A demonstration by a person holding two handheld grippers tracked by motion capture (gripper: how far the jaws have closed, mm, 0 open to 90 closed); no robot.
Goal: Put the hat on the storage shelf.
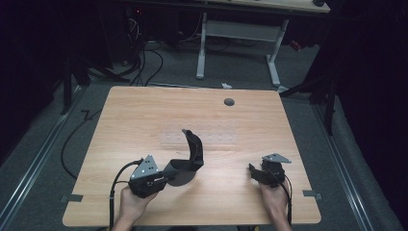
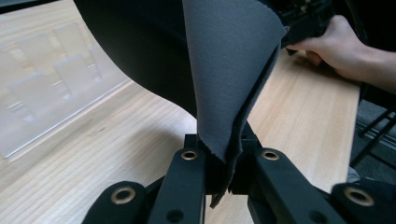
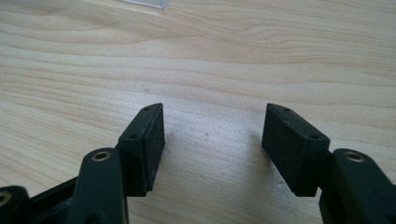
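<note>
Hands are seen at the near edge of the counter (image 1: 144, 110), each wrapped round a gripper. The left gripper (image 1: 166, 175) is clamped shut on a dark grey cloth (image 1: 192, 154); in the left gripper view the folded edge of the cloth (image 2: 233, 84) is pinched between the two fingers (image 2: 189, 186), with nothing of a gap left beside it. From that grip the cloth is held up off the wood, curling upward and away to a raised tip, while a rounded part of it lies on the counter just beside the gripper. The right gripper (image 1: 255, 172) is held well apart from the cloth, low over the counter near the right side. Its fingers (image 3: 144, 149) are spread wide, with only bare wood between the pads. Farther out, a clear plastic sheet (image 1: 202, 137) is laid flat near the middle of the counter, just beyond the cloth. A small round grommet (image 1: 229, 102) is set into the far edge.
</note>
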